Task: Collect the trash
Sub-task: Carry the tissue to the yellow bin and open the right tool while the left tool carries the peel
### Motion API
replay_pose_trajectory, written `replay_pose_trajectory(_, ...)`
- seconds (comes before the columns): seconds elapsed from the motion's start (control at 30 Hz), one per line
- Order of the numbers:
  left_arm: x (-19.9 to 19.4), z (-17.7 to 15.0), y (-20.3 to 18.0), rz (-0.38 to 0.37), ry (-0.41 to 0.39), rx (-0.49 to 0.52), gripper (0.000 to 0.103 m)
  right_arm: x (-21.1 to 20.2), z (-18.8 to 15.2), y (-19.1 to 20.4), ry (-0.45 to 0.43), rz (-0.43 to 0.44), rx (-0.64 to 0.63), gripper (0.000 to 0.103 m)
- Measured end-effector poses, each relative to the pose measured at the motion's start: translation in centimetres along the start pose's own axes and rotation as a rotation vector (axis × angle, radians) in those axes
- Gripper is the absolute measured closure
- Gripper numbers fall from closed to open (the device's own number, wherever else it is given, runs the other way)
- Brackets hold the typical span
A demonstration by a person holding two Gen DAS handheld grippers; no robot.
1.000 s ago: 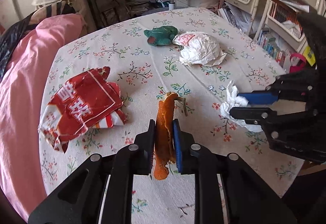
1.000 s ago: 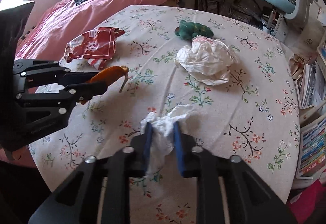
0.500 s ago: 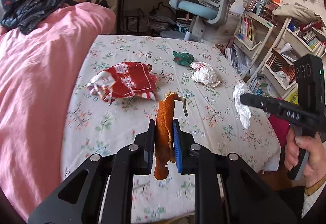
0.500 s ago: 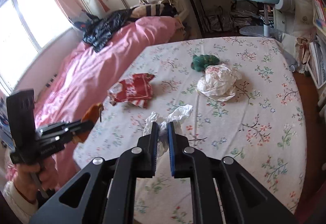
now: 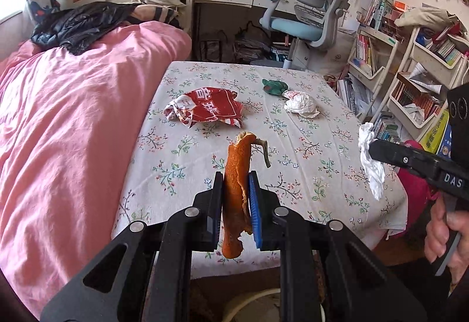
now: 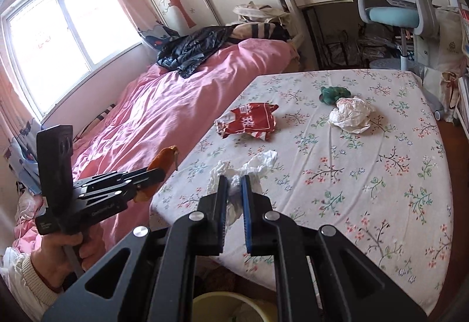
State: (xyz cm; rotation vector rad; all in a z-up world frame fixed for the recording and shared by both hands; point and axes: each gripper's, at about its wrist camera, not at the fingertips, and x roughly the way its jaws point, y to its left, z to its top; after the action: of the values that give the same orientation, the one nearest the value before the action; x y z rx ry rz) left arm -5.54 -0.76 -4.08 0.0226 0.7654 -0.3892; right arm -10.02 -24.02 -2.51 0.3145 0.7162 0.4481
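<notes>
While the orange peel [image 5: 234, 193] sits pinched upright between the two pads of the left claw [image 5: 236, 199], its stem end curling over the top, the crumpled white tissue [image 6: 234, 178] is squeezed in the nearly closed right claw [image 6: 234, 196], with loose ends puffing out past the fingertips. Both pieces are held in the air off the near edge of the table [image 6: 366, 190], which wears a floral cloth. Below the claws, at the very bottom of both views, the rim of a pale yellow bin [image 6: 222, 304] shows. On the table lie a crumpled red snack wrapper [image 5: 205, 109], a wadded white plastic bag [image 5: 302, 103] and, just behind and touching it, a small green bundle [image 5: 274, 85]; the wrapper lies apart from those two, toward the bed side. A pink quilt [image 5: 73, 122] covers the bed alongside the table, with a black jacket [image 5: 79, 26] heaped at its far end. A person's hand [image 6: 58, 254] grips the left tool's handle. Beyond the table stand a blue desk chair [image 5: 310, 17] and crowded bookshelves [image 5: 404, 70].
</notes>
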Motion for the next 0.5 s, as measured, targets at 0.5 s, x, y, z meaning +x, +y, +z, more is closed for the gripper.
replay_pose_trajectory(0.5,-2.2,-1.9,-0.9,0.029,-0.028,0.036,0.087,-1.0,-2.0,1.7,-0.017,0.011,-0.005,0.092)
